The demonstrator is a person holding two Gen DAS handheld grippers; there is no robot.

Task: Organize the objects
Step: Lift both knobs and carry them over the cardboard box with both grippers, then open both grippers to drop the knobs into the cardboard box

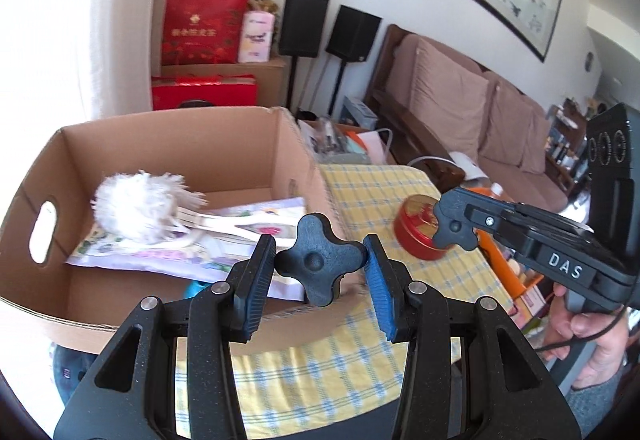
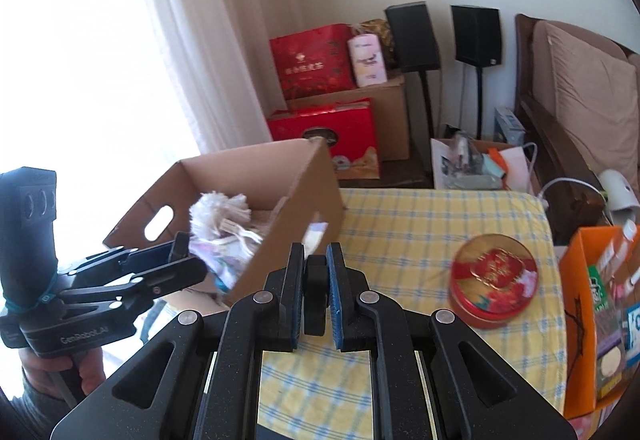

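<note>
My left gripper (image 1: pixel 319 267) is clamped on a black four-lobed plastic knob (image 1: pixel 318 260), its blue-faced pads pressing the lobes from either side. My right gripper (image 2: pixel 315 290) is clamped on another black knob (image 2: pixel 316 292), seen edge-on between the pads; in the left wrist view that second knob (image 1: pixel 454 226) shows at the tip of the right gripper, whose body carries the white letters "DAS". From the right wrist view the left gripper's body reads "GenRobot.AI".

Both grippers hang over a table covered with a yellow-and-blue checked cloth (image 1: pixel 372 192). Just beyond my left gripper sits an open cardboard box (image 1: pixel 52 168) with an oval hand hole in its side; inside lie a white fluffy brush with a pale handle (image 1: pixel 140 206) on top of a flowered, pale purple flat package (image 1: pixel 168 252). To the right of the box, on the cloth, stands a round red tin (image 2: pixel 494 286) with a gold-and-red lid; its lettering is too blurred to read.

At the table's right edge is an orange box (image 2: pixel 580 280) of packaged goods. Farther back, against the wall, a red gift bag (image 2: pixel 312 62) with gold Chinese characters I cannot make out stands beside a pink carton (image 2: pixel 366 58) on a brown cardboard carton, with a red gift box (image 2: pixel 332 136) in front. Two black speakers (image 2: pixel 414 36) on stands and a brown-cushioned sofa (image 1: pixel 452 96) lie beyond.
</note>
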